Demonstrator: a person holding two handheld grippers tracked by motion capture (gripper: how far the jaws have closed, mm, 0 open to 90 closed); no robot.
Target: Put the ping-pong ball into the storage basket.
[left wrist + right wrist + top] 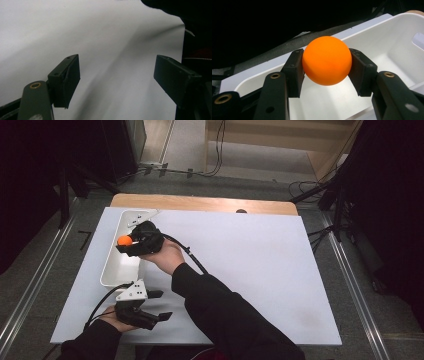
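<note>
An orange ball [327, 63] sits clamped between the two black jaws of my right gripper [326, 71], which is shut on it. In the high view that ball [124, 240] hangs over the long white bin [114, 272] at the table's left side, with the right gripper [128, 243] reaching across from the right. My left gripper [159, 306] rests near the front left edge of the table, pointing right, open. In the left gripper view its jaws [117, 76] stand wide apart over bare white tabletop with nothing between them.
The white bin's inside [392, 52] lies below and behind the ball. A dark sleeve [225, 315] crosses the front middle of the white table [260, 265]. A wooden strip [200, 203] runs along the far edge; dark stands and cables flank the table.
</note>
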